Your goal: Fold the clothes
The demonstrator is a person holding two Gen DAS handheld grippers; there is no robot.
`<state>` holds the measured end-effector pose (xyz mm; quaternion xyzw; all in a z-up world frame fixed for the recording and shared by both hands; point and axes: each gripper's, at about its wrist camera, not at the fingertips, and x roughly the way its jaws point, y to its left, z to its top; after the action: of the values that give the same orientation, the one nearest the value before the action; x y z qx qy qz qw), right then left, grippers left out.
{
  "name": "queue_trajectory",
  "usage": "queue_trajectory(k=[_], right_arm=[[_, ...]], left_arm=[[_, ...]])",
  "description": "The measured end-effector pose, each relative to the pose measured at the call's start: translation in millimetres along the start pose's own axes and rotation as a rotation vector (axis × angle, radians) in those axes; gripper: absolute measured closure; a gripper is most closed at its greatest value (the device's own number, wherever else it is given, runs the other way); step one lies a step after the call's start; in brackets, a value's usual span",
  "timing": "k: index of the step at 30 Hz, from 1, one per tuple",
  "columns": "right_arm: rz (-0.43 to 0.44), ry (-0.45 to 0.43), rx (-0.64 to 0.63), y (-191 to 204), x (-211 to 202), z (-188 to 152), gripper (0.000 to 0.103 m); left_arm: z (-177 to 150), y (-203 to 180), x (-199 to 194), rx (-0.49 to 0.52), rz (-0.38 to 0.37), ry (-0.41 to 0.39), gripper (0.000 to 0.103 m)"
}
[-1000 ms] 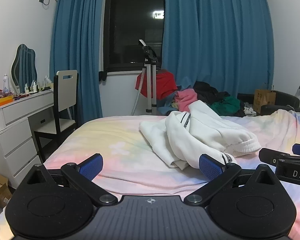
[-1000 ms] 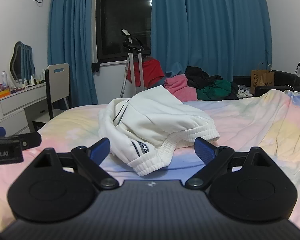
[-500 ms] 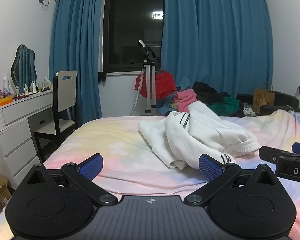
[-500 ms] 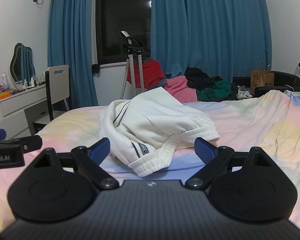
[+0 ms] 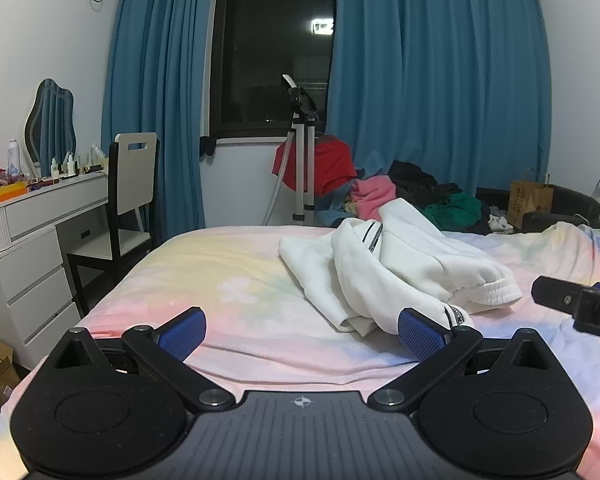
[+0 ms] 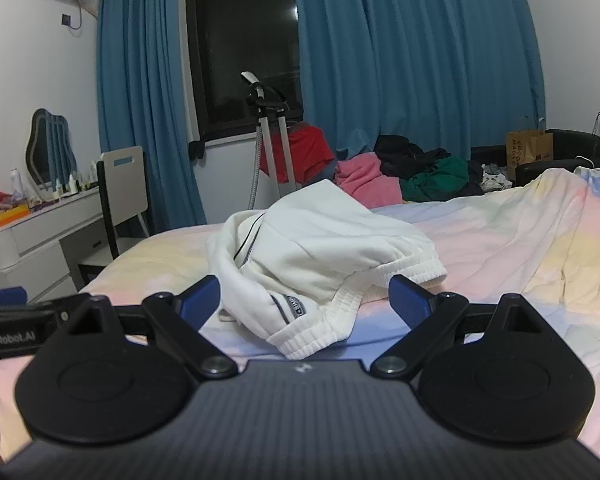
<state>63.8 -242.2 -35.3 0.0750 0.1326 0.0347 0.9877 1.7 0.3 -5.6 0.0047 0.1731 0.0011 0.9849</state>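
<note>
Far left: white dresser (image 5: pixel 40 216) against the wall, small bottles and clutter on top, wavy-edged mirror (image 5: pixel 50 120) above it. A chair (image 5: pixel 130 184) stands just beside the dresser, near the bed's corner. Blue curtains (image 5: pixel 432 92) frame a dark window (image 5: pixel 272 48). Below the window, a garment steamer stand (image 5: pixel 302 152) with a red item hung on it.

Centre: left gripper (image 5: pixel 300 330) hovers low over the bed (image 5: pixel 220 276), jaws spread wide, nothing between the blue pads (image 5: pixel 182 330). Pastel tie-dye sheet underneath. White sweatshirt (image 5: pixel 388 268) lies crumpled on the bed, mid-sheet, ahead and slightly right of the left gripper; ribbed hem facing the cameras, dark piping and a small label visible.

Right: right gripper (image 6: pixel 302 300) also hangs wide open and empty, its pads flanking the sweatshirt's (image 6: pixel 320 256) hem in view, not touching the cloth. Behind the bed, a pile of clothes (image 5: pixel 412 196) in pink, black and green. Brown paper bag (image 5: pixel 526 200) on a dark seat at far right.
</note>
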Motion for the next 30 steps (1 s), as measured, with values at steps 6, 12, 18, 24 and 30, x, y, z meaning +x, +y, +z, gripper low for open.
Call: queue_trajectory(k=[6, 12, 18, 24, 30], right_arm=[[0.005, 0.002, 0.029, -5, -1, 1, 0.014], [-0.029, 0.002, 0.065, -12, -2, 2, 0.040], [-0.028, -0.038, 0.072, -16, -7, 3, 0.068], [-0.078, -0.101, 0.072, -18, -13, 5, 0.068], [-0.114, -0.158, 0.101, -27, -21, 11, 0.068]], left_arm=[[-2, 2, 1, -0.022, -0.002, 0.000, 0.000], [-5, 1, 5, -0.022, 0.014, -0.005, 0.000], [-9, -2, 8, -0.011, 0.013, -0.004, 0.000], [-14, -7, 11, -0.008, 0.019, -0.011, 0.000], [-26, -22, 23, 0.046, -0.027, 0.040, 0.000]])
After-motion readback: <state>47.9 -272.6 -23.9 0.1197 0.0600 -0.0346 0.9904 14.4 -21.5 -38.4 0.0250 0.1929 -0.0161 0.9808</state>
